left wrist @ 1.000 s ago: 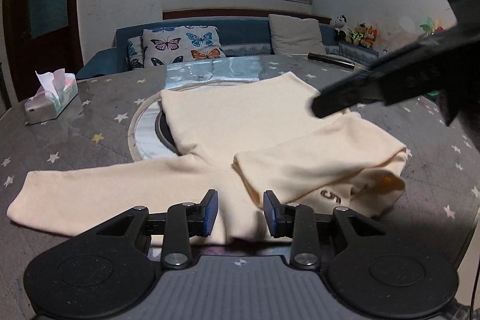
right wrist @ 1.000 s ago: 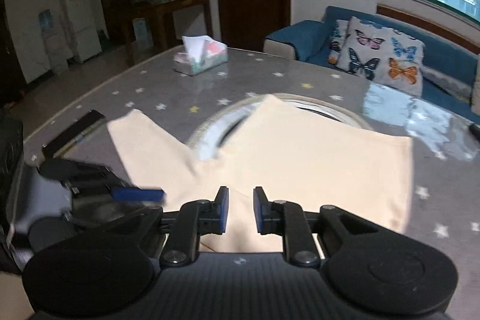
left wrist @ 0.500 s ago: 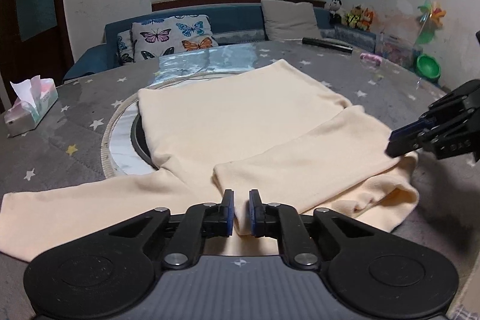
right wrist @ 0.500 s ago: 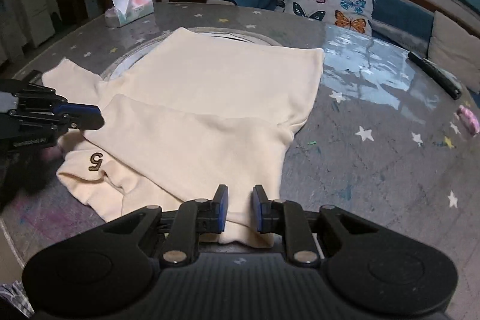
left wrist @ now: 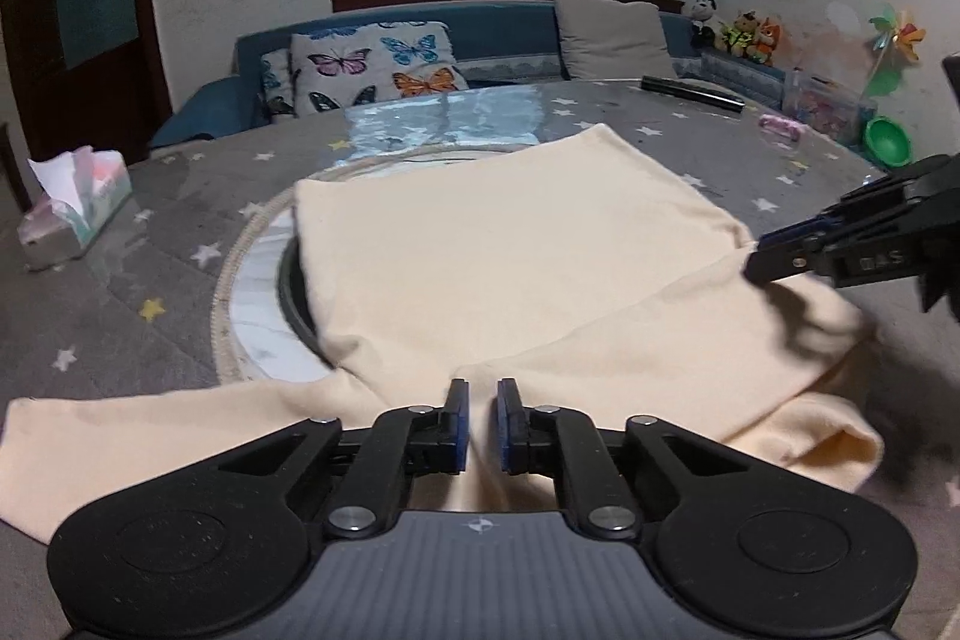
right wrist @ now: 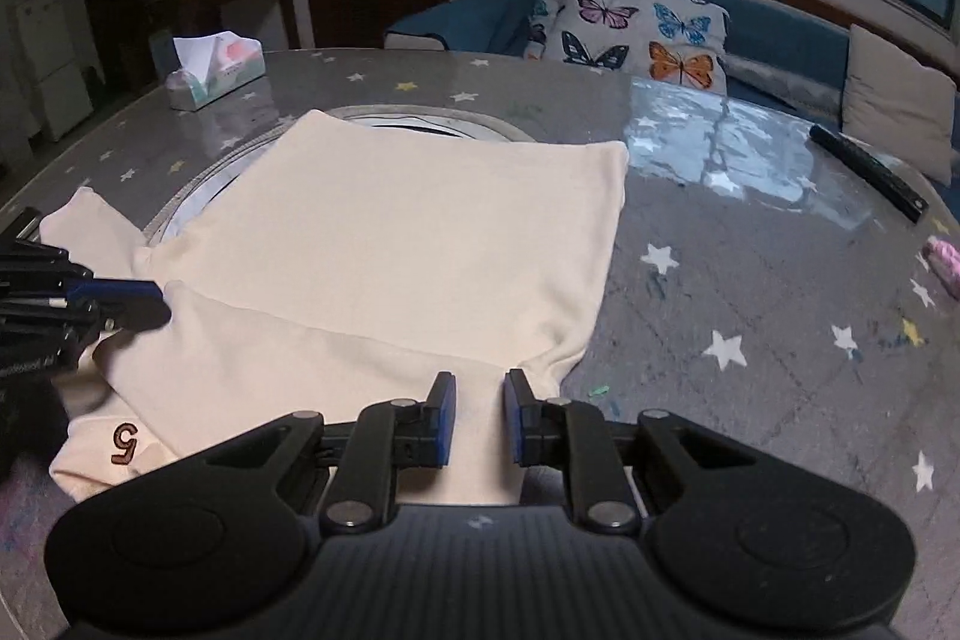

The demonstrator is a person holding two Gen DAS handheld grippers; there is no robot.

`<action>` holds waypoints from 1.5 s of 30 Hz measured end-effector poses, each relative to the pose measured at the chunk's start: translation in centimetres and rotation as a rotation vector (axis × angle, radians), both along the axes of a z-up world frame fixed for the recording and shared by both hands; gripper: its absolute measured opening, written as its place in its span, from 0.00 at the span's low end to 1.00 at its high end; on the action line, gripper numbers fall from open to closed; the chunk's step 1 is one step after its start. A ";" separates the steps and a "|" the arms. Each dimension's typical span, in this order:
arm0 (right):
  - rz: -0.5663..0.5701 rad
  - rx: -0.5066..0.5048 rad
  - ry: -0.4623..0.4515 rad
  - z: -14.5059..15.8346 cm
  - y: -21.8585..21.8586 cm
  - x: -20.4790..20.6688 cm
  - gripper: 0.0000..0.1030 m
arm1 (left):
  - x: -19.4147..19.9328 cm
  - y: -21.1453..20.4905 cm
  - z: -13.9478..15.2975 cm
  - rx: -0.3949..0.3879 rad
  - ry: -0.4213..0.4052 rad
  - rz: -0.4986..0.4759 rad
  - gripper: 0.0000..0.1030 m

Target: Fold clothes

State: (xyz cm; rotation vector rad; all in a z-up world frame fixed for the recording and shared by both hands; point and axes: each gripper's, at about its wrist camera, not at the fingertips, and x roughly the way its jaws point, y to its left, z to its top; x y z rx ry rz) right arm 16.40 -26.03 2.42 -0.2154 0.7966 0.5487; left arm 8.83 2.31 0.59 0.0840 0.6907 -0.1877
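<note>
On the round grey star-print table [left wrist: 150, 244], your cream long-sleeved top [left wrist: 510, 250] lies spread over the central turntable ring [left wrist: 252, 292], hem toward the window side. One sleeve runs out flat to the left in the left wrist view; the other sleeve [right wrist: 336, 364] is folded across the chest, its edge a clean diagonal line. A brown "5" mark [right wrist: 124, 441] shows at the near left edge of the top in the right wrist view.

Your left gripper [left wrist: 483, 427] sits low at the near edge of the garment, jaws drawn close with a ridge of cream cloth pinched up between the blue pads. Your right gripper [right wrist: 479, 418] rests at the shoulder end of the folded sleeve, jaws slightly wider, cloth lying in the gap; you cannot tell from these views whether the pads actually clamp it. From the left wrist view, the right gripper's tips touch the fabric at the armpit corner.

Tissue box [right wrist: 216, 70] stands well apart, on the table's far left. Black remote [right wrist: 867, 172] and a small pink object [right wrist: 945, 263] lie on the right side, clear of the top. Butterfly cushion [left wrist: 372, 67] rests on the blue sofa [left wrist: 510, 25] beyond.
</note>
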 end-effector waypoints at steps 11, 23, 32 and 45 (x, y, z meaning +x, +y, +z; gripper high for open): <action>0.078 -0.044 -0.027 0.4 3.7 -1.8 0.17 | -2.2 5.1 1.3 -0.040 -0.029 0.136 0.12; 0.307 -0.046 -0.011 -0.4 13.9 -4.0 0.18 | -5.6 13.4 1.2 -0.056 0.007 0.423 0.24; 0.339 -0.072 -0.028 -0.1 14.9 -5.0 0.18 | -5.7 17.2 0.9 -0.077 0.027 0.591 0.34; 0.326 -0.045 -0.064 2.1 12.6 -6.0 0.18 | -3.6 20.2 0.4 -0.117 0.005 0.733 0.08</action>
